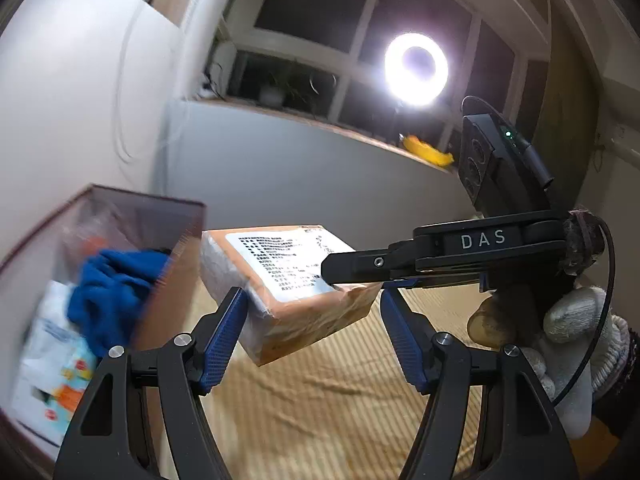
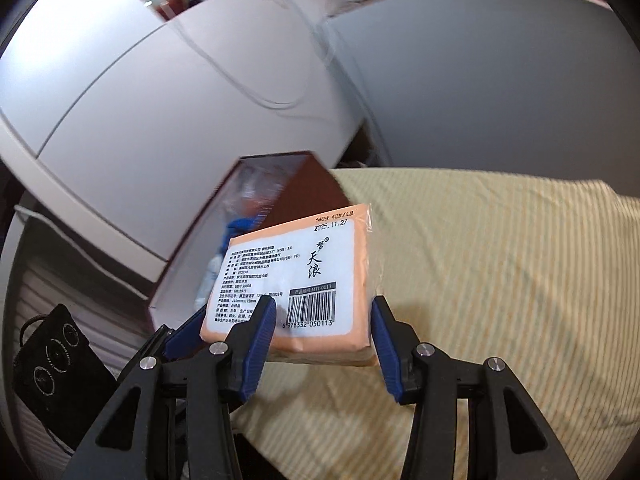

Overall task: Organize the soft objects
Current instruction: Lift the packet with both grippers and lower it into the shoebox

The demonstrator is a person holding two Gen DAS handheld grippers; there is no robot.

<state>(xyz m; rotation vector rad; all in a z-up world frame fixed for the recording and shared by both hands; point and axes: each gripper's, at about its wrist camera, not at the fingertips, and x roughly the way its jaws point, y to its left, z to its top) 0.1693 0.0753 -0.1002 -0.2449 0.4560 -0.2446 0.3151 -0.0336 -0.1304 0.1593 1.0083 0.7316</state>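
Orange plastic-wrapped tissue pack (image 2: 296,280), pinched at its near end by the right gripper (image 2: 322,330), hangs just beside the brown open storage box (image 2: 188,256) (blue cloth inside); left gripper (image 1: 314,320) spread. Shallow end-grip: the pack may sag and slip out.

box (image 2: 256,216): far left on the bed (image 2: 500,280)
cloth (image 1: 116,288): inside the box
tissue pack (image 2: 296,284): up off the bed, just right of the box

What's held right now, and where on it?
Right hand-held gripper pinches the orange tissue pack at its barcode end. Left hand-held gripper open, holding nothing.
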